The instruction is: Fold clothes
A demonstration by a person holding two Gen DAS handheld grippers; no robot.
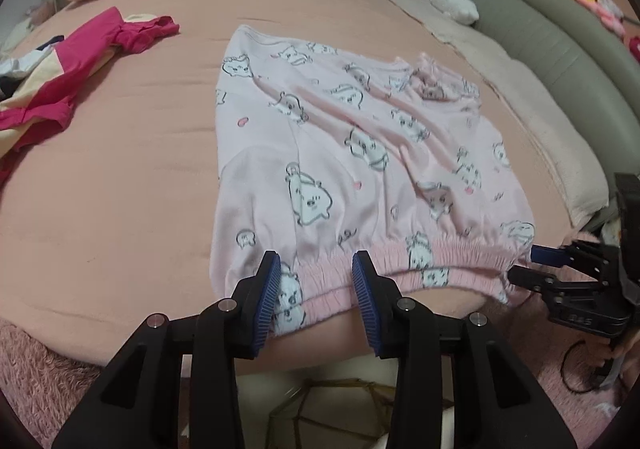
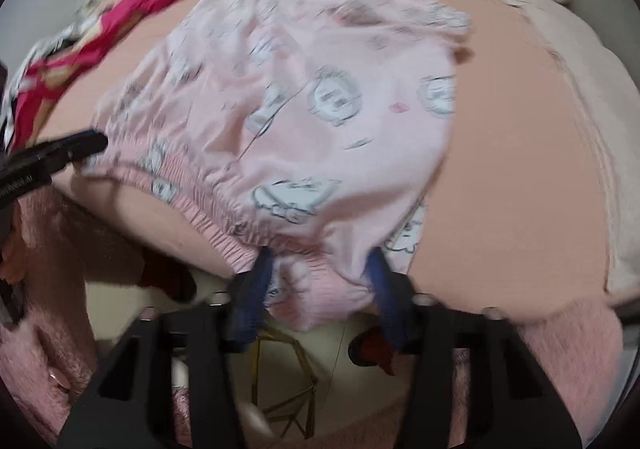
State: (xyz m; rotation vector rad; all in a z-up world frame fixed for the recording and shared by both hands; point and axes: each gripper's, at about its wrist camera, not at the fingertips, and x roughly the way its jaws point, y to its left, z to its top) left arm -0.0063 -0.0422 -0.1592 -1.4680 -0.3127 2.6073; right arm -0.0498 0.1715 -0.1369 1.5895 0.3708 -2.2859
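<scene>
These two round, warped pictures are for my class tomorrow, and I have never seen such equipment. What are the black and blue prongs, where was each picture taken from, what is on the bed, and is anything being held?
A person holds a two-finger gripper in each hand, and each gripper carries a wide-angle camera looking along its fingers, hence the warping. The left camera shows the left gripper, with the right gripper at the side. The right camera, blurred, shows the right gripper from behind.

On the pink bed lie pale pink pyjama bottoms printed with cartoon animals, and a heap of magenta clothes. Each gripper has the bottoms' elastic waistband between its blue fingers at the bed's edge. Whether either truly pinches it, I cannot tell.
</scene>
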